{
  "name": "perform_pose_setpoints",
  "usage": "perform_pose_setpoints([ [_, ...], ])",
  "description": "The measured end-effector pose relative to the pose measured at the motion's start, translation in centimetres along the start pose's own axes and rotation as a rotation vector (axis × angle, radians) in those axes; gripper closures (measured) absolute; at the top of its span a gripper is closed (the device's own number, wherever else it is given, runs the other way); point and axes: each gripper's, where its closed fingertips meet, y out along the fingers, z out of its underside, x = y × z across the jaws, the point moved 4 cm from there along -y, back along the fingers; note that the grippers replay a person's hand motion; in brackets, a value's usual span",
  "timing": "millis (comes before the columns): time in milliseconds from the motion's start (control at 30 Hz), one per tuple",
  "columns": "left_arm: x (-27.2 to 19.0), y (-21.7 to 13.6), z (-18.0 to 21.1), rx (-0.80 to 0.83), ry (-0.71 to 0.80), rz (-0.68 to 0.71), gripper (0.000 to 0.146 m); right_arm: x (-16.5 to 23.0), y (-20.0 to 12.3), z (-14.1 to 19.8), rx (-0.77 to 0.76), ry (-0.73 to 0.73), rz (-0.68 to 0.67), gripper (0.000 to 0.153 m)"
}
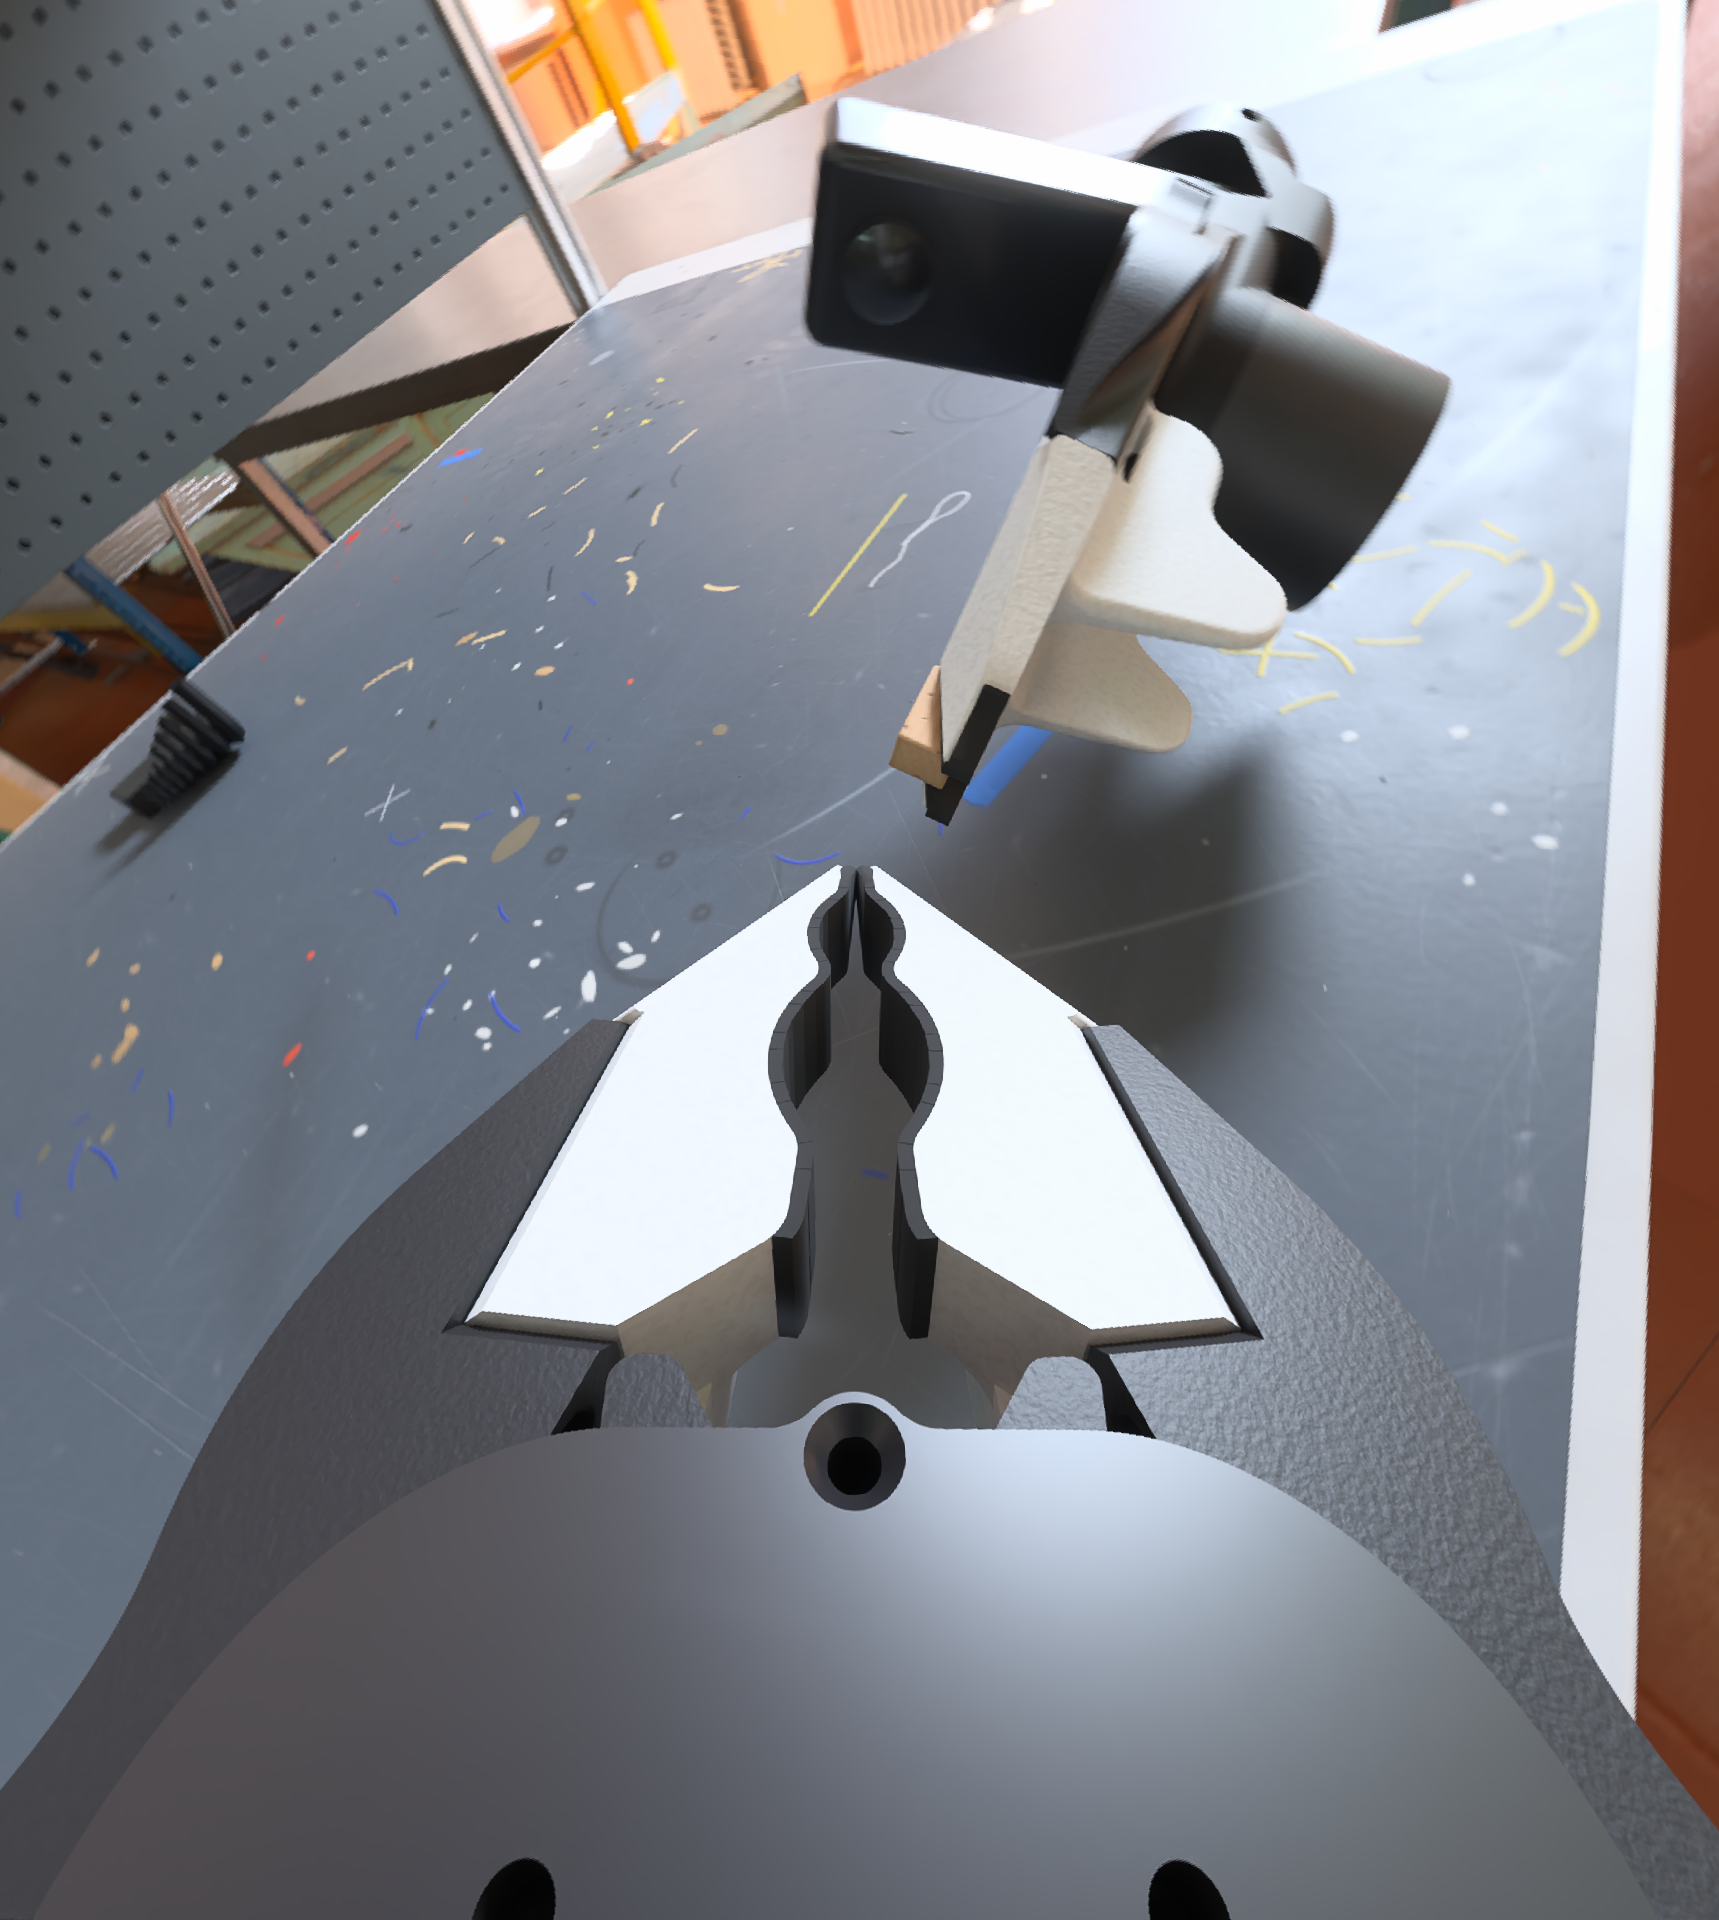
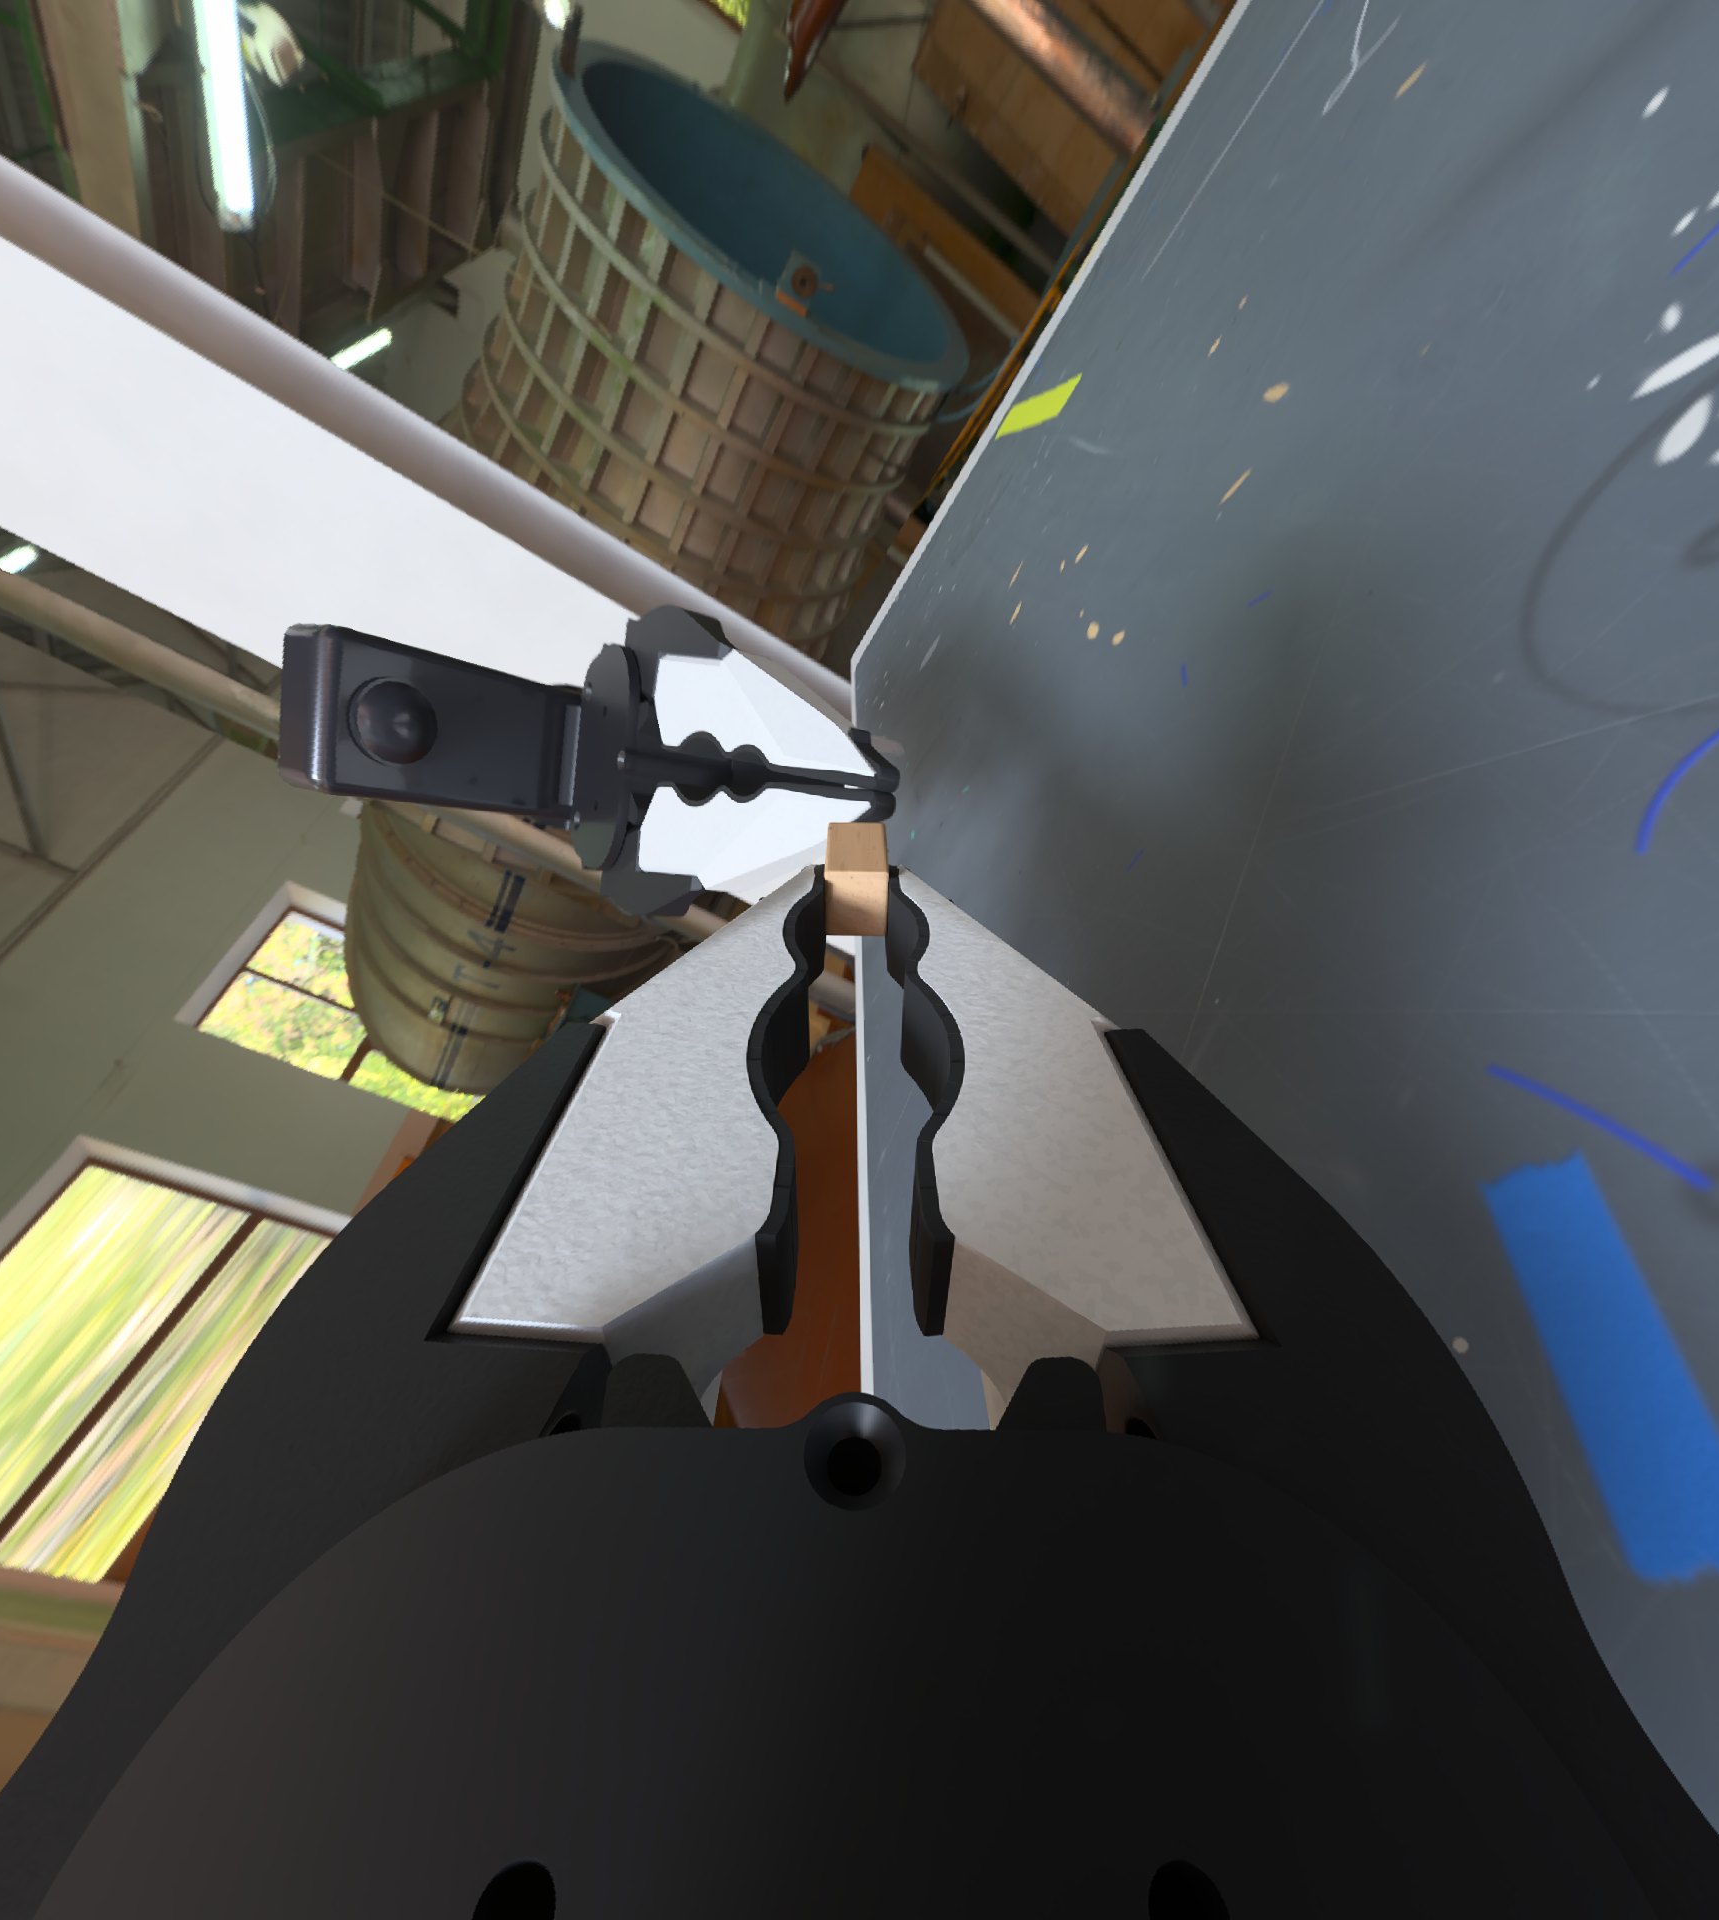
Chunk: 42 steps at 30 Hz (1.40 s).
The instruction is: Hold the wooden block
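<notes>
The small light-brown wooden block (image 2: 855,881) is pinched at the fingertips of the right gripper (image 2: 856,894), whose fingers press its two sides, lifted above the paint-flecked grey tabletop (image 1: 543,727). The left gripper (image 1: 855,878) hovers near the block, its fingers closed together on nothing. A strip of blue tape (image 2: 1629,1371) lies on the tabletop beyond the block.

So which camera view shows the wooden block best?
The right wrist view: the wooden block sits in the middle of the picture, clamped between the right gripper fingertips, with its end face in plain sight. The left wrist view shows only a tan corner of it past a fingertip, farther off.
</notes>
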Motion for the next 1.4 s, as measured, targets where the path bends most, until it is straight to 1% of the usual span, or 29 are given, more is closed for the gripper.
perform_pose_setpoints([
  [67, 0.2, 0.4, 0.0, -0.006, -0.059, -0.029, 0.146, 0.3, 0.2, -0.2, -0.044, -0.017, -0.001, 0.143],
  [133, 0.6, 0.8, 0.0, -0.014, -0.115, -0.075, 0.146, 0.4, 0.5, -0.6, -0.108, -0.004, -0.02, 0.143],
  [200, 1.3, 0.9, -0.1, -0.03, -0.162, -0.132, 0.146, 0.4, 0.7, -1.0, -0.181, -0.014, 0.013, 0.143],
  [333, 2.2, 1.2, -0.1, -0.028, -0.22, -0.21, 0.146, 0.4, 1.2, -1.3, -0.218, -0.01, 0.022, 0.143],
  [400, 2.4, 1.6, 0.2, 0.002, -0.232, -0.214, 0.146, 0.1, 1.2, -1.5, -0.227, -0.017, 0.042, 0.143],
  [500, 2.4, 2.1, 0.6, 0.042, -0.289, -0.212, 0.146, -0.5, 1.0, -1.8, -0.219, -0.046, 0.101, 0.143],
  [633, 2.1, 2.5, 0.9, 0.079, -0.281, -0.216, 0.146, -0.5, 1.0, -2.2, -0.226, -0.049, 0.094, 0.143],
  [733, 1.8, 2.5, 0.9, 0.07, -0.28, -0.207, 0.146, -0.7, 0.9, -2.4, -0.226, -0.055, 0.098, 0.143],
  [800, 1.6, 2.3, 0.7, 0.063, -0.255, -0.197, 0.146, -0.8, 0.8, -2.5, -0.222, -0.054, 0.098, 0.143],
  [933, 1.3, 2.3, 0.6, 0.089, -0.151, -0.215, 0.146, -1.0, 0.7, -2.4, -0.209, -0.043, 0.094, 0.143],
  [1100, 0.8, 2.6, 0.7, 0.124, -0.12, -0.198, 0.146, -1.0, 0.9, -2.3, -0.181, -0.055, 0.094, 0.143],
  [1233, 0.8, 2.6, 0.9, 0.175, -0.059, -0.21, 0.146, -1.0, 1.0, -2.2, -0.153, -0.088, 0.131, 0.143],
  [1300, 0.8, 2.6, 1.1, 0.214, 0.011, -0.231, 0.146, -1.0, 1.1, -2.2, -0.131, -0.108, 0.146, 0.143],
  [1400, 0.9, 2.5, 1.5, 0.282, 0.158, -0.269, 0.146, -1.0, 1.3, -2.2, -0.093, -0.138, 0.162, 0.143],
])
